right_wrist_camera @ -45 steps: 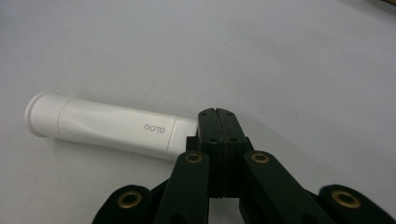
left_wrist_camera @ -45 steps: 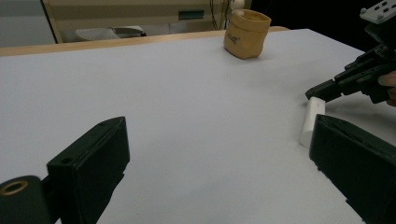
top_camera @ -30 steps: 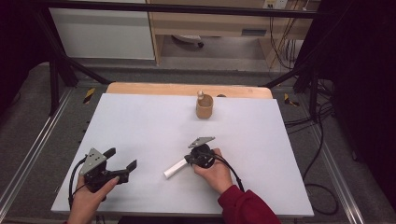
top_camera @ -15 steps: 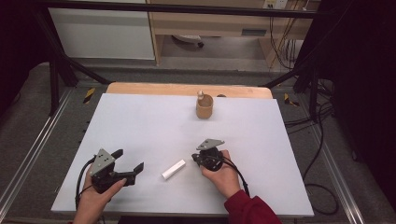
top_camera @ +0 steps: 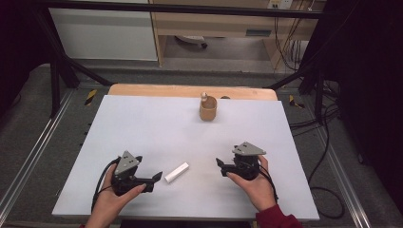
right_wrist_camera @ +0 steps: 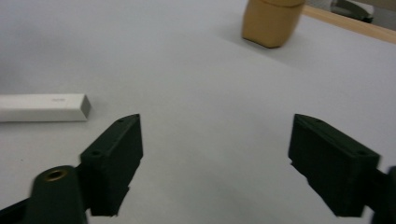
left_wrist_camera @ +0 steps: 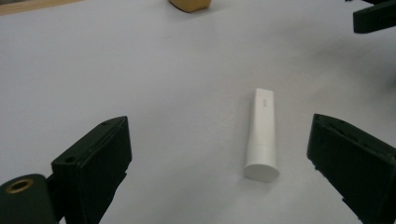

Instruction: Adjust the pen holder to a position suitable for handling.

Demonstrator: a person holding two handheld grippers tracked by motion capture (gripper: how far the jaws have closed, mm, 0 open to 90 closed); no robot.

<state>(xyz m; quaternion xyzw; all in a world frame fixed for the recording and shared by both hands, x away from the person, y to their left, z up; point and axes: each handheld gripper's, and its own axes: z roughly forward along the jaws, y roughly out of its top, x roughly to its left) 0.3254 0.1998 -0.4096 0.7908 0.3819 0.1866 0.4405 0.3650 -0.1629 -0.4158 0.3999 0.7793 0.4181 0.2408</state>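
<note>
White tube (top_camera: 176, 172), smooth and matte, lies flat on the pale grey table sheet (top_camera: 152, 128) between the two grippers, just beside the left one and well apart from the right. In the left gripper view the tube (left_wrist_camera: 262, 135) has a round capped end nearest the camera and a flattened, squared far end; it lies at about 1 o'clock between the spread black jaws, nearer the right-hand jaw and touching neither.

Left gripper (top_camera: 153, 178), held in the left hand (top_camera: 111, 202), stands released with jaws wide apart, pointing toward 3 o'clock in the high view. Right gripper (top_camera: 220, 165), held in the right hand (top_camera: 254, 183), is likewise released, jaws pointing toward 9 o'clock. Both carry a grey three-cornered plate and blocky, hard-edged black jaws.

Tan cup (top_camera: 207, 109), a rounded cylinder holding a small knobbed object, stands at 12 o'clock near the table's far edge, before a bare wooden strip (top_camera: 190, 90). The right gripper view shows the cup's lower body (right_wrist_camera: 271, 21) at 12 o'clock and the tube's squared end (right_wrist_camera: 44, 108) at 9 o'clock.
</note>
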